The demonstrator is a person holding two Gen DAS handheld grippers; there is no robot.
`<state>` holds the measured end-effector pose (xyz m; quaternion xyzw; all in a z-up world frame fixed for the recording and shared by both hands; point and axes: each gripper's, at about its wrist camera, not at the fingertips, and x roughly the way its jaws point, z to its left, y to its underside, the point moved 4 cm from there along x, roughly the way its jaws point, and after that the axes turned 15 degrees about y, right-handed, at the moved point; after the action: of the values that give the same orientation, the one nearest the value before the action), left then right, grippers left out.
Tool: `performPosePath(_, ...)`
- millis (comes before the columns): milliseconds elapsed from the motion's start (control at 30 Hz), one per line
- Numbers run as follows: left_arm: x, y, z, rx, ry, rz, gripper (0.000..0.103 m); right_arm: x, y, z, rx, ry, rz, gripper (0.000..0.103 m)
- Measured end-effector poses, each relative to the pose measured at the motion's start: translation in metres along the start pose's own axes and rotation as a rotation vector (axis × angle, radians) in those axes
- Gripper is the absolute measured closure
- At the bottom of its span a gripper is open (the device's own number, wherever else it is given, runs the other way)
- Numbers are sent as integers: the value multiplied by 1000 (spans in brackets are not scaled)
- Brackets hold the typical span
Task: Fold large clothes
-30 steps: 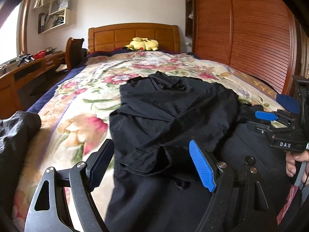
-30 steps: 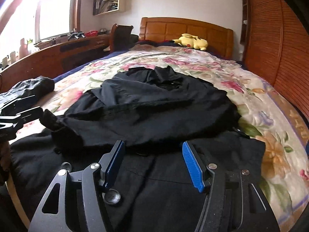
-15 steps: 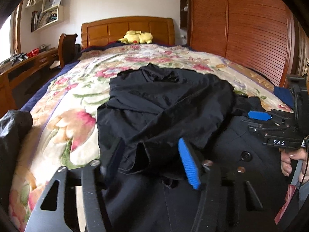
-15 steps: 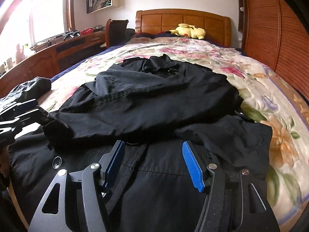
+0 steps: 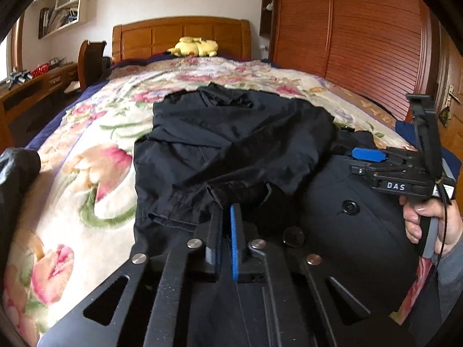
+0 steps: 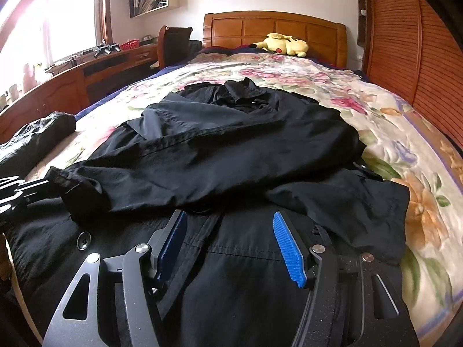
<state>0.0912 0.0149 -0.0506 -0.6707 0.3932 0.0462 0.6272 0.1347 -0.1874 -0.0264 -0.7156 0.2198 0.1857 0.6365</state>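
Black coat [image 5: 237, 141] cuff [image 5: 231, 192] pinched by left gripper [image 5: 225, 217]; right gripper [image 6: 228, 231] gapes empty, one plush toy [image 6: 285, 44] beyond

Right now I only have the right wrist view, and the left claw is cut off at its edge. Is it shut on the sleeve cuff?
Observer: Yes. The left claw is shut on the sleeve cuff of the black coat, pinching it at the hem.
Operator: Where does my right claw sit, seen from that side?
Observer: The right claw is over the coat's right side, just past a button.
Operator: Anything behind it that I can't see?
Observer: Only the hand wrapped around its handle.
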Motion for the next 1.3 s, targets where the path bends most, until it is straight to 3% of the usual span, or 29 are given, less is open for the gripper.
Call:
performPosePath(233,-37,-10,9,-2,-54,-128,99,-5,3,-4,12,-14,2,39)
performPosePath(600,-54,19,17,-51,-68,-115,97,-25,13,-2,-44,-10,-14,39)
performPosePath(633,-56,23,18,-55,-76,-110,94,-28,14,-3,-46,-10,-17,39)
performPosePath(700,-59,28,17,-54,-74,-109,75,-34,18,-6,-43,-10,-18,39)
performPosePath(833,-67,34,11,-44,-50,-112,45,-48,31,-16,-36,-7,-20,39)
performPosePath(867,-70,35,10,-45,-45,-109,26,-52,34,-19,-34,-3,-20,39)
performPosePath(900,-73,37,9,-43,-42,-109,20,-56,37,-22,-31,0,-18,39)
performPosePath(1133,-88,46,7,-29,-64,-83,20,-91,54,-52,-22,30,-14,39)
performPosePath(1233,-94,47,10,-29,-41,-68,20,-104,61,-67,-55,78,-14,39)
performPosePath(1300,-99,48,12,-5,-71,-61,20,-110,66,-78,-58,108,-1,39)
